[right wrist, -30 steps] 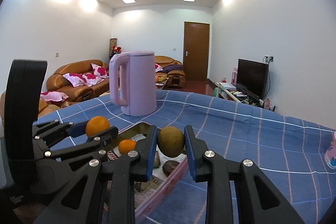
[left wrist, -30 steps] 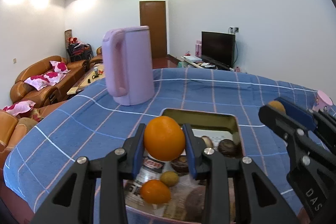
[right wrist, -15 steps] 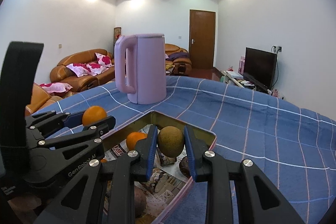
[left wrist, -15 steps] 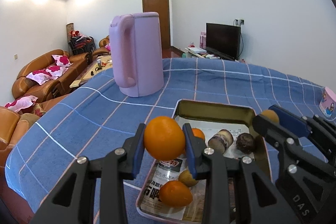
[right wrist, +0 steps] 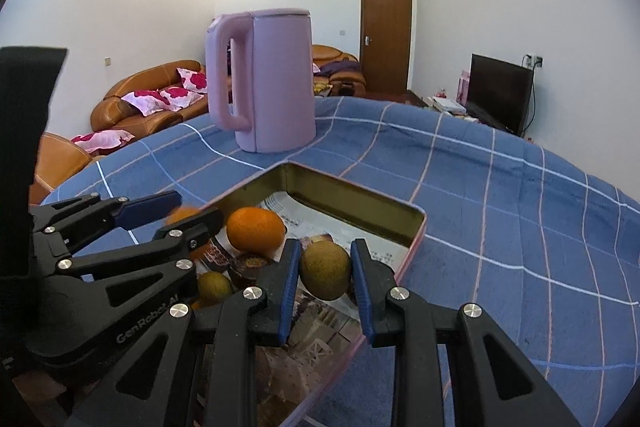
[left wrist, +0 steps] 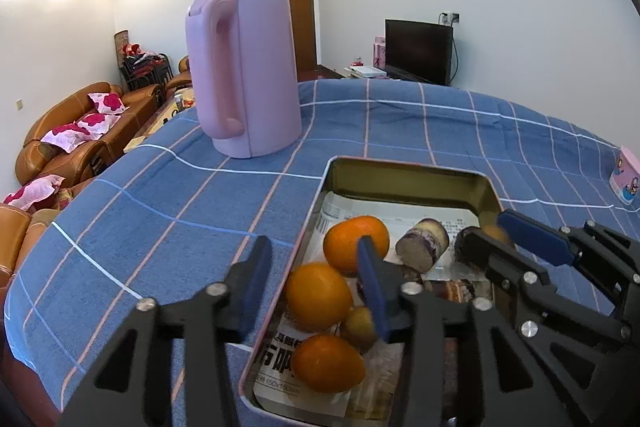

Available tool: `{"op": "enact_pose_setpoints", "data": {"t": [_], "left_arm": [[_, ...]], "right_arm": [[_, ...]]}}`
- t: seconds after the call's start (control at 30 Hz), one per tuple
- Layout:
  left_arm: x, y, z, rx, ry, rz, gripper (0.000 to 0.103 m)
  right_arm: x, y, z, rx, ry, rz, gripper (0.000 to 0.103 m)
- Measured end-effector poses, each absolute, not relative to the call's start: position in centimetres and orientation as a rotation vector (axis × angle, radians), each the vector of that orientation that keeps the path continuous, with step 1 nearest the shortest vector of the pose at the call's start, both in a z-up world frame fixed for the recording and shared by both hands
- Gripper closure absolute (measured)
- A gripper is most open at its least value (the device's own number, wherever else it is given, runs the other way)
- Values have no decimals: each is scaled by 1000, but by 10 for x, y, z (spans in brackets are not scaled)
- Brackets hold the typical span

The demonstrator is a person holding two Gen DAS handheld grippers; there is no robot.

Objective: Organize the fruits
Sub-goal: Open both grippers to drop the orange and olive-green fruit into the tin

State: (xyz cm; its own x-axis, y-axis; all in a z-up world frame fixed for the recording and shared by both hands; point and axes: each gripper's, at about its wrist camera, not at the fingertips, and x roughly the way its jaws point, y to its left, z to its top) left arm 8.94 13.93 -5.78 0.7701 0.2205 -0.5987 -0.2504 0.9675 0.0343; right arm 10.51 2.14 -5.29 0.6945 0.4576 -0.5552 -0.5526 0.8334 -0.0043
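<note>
A metal tray (left wrist: 404,163) lined with newspaper lies on the blue checked tablecloth. My left gripper (left wrist: 314,277) hangs over its near left corner with its jaws opening. The orange (left wrist: 318,297) sits free between and below the pads, among two other oranges (left wrist: 356,243) (left wrist: 326,363) and a small greenish fruit (left wrist: 360,325). My right gripper (right wrist: 325,269) is shut on a brownish-green round fruit (right wrist: 325,270) above the tray's (right wrist: 360,187) near right part. The left gripper (right wrist: 192,213) shows at the left of the right wrist view.
A tall pink kettle (left wrist: 248,75) stands on the cloth behind the tray. A cut sweet potato piece (left wrist: 420,245) and dark round items also lie in the tray. A small pink cup (left wrist: 626,175) stands at the far right. Brown sofas (left wrist: 80,135) lie beyond the table's left edge.
Both grippers came down and forward over the tray. The left jaws spread and the orange slipped out of their grip into the tray. The right gripper kept its fruit.
</note>
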Motion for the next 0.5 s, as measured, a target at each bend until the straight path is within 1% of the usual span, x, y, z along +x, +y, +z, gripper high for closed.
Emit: {"op": "enact_pose_setpoints", "data": {"t": [0.03,0.07,0.1,0.2,0.3,0.5], "left_arm": [[88,139,-56,-50,636,257,48],[87,139,-55,-50,632,262,46],[85,139,-54,-51,630,264,42],[81,141,-50,-59,617,264,34],[75,140,-44,-54,597,264,29],[60,137,-32,-67,557,254,29]], "right_arm": [[106,20,-53,-171,575,568,69],[105,19,-53,-165,576,568,63],[105,17,-53,-160,576,566,61],[104,14,-52,-149,579,562,60],[101,8,-49,-135,574,557,59],[86,-7,-36,-120,542,532,57]]}}
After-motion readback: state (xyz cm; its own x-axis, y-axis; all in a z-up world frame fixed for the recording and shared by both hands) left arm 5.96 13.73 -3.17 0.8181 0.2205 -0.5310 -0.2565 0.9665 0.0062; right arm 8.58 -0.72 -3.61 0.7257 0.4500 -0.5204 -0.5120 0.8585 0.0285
